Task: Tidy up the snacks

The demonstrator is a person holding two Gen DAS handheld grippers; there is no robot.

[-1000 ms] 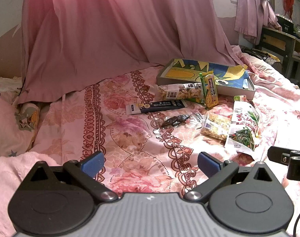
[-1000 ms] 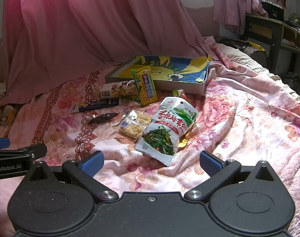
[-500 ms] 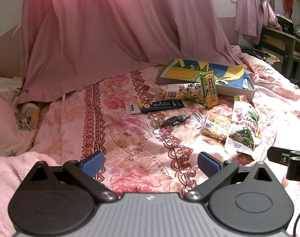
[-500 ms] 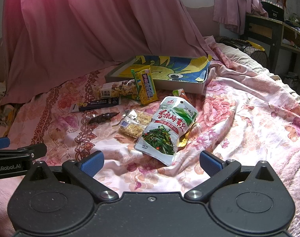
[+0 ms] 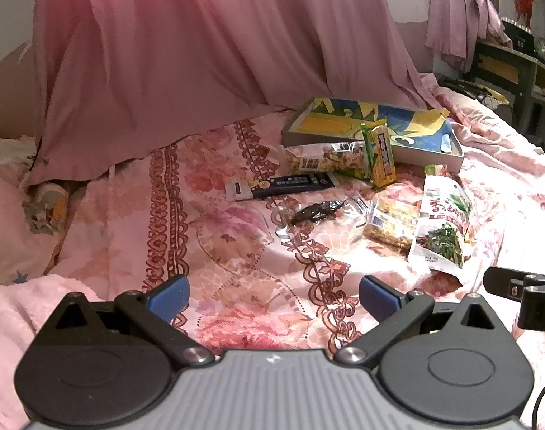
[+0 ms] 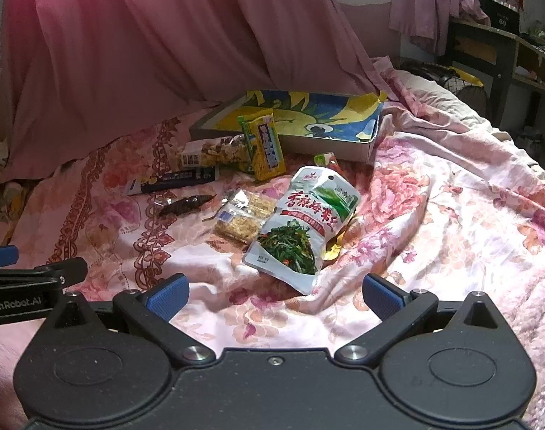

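Note:
Several snack packs lie on the floral bedsheet. A white seaweed pouch (image 6: 303,227) lies nearest my right gripper (image 6: 274,295); it also shows in the left wrist view (image 5: 442,225). Beside it lie a clear cracker pack (image 6: 243,216), a dark dried-fruit pack (image 6: 186,204), a black bar pack (image 6: 172,181), a nut pack (image 6: 211,152) and an upright yellow pack (image 6: 265,147). Behind them sits a shallow box with a blue-yellow picture (image 6: 301,122). My left gripper (image 5: 272,295) is open and empty, short of the snacks. My right gripper is open and empty.
A pink curtain (image 5: 200,53) hangs behind the bed. A pink fluffy blanket (image 5: 28,301) lies at the near left. A dark desk (image 6: 494,50) stands at the far right. A small green pack (image 6: 324,159) lies by the box's front wall.

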